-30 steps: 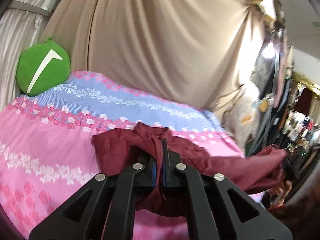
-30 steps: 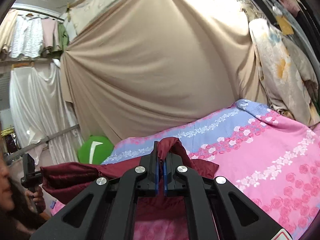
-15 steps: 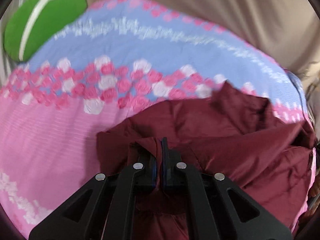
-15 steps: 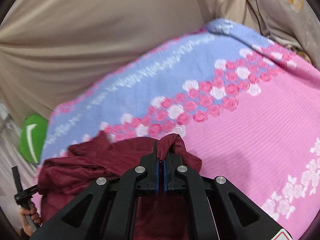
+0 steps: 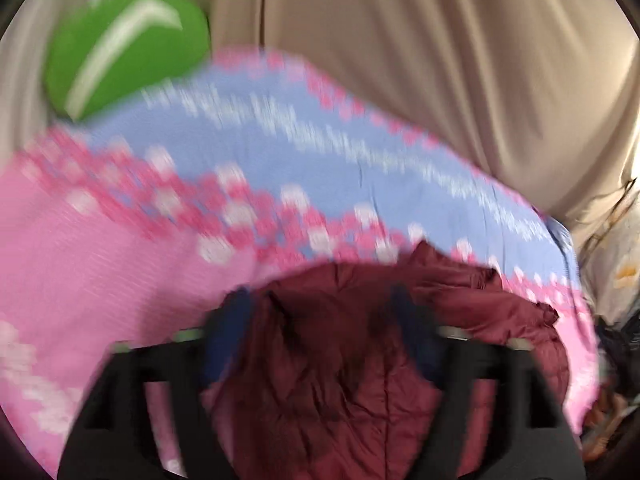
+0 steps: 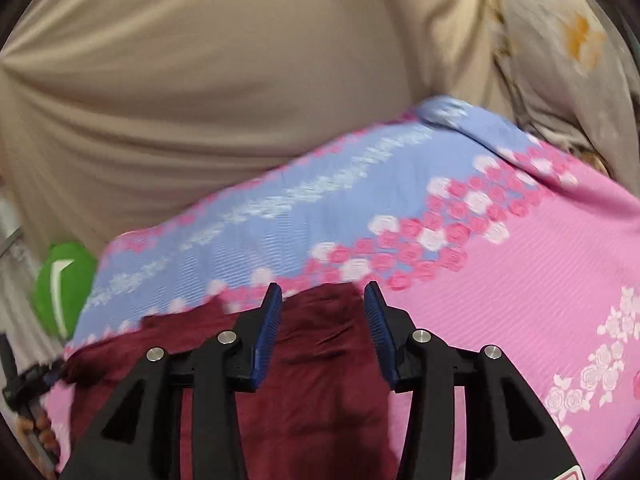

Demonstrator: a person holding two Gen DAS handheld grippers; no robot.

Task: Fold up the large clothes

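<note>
Left gripper: your left gripper [image 5: 320,312] is spread wide, both blue pads apart with nothing pinched between them; this view is smeared with blur, so fine detail is lost.
Right gripper: your right gripper [image 6: 323,304] is wide apart too, and sharp here; its blue ribbed pads [image 6: 267,332] stand clear of each other with cloth showing in the gap.
Garment: the dark red garment [image 5: 352,360] lies crumpled on the bed, at the near edge, right under both of your tools. In the right wrist view it [image 6: 320,380] spreads from under the fingers off to the left along that near edge.
Folds: the cloth is bunched and wrinkled, with a raised ridge toward the right side in the left wrist view; whether it is neatly doubled you cannot tell.
Bed cover: the pink cover [image 5: 100,272] with rose bands carries the garment; a blue stripe [image 6: 300,200] runs across its far part.
Green cushion: the green cushion [image 5: 128,48] with a white mark sits at the far left corner of the bed, well apart from the garment.
Backdrop: a beige curtain [image 6: 240,80] hangs behind the far edge, and a floral cloth [image 6: 560,40] hangs at the far right corner.
</note>
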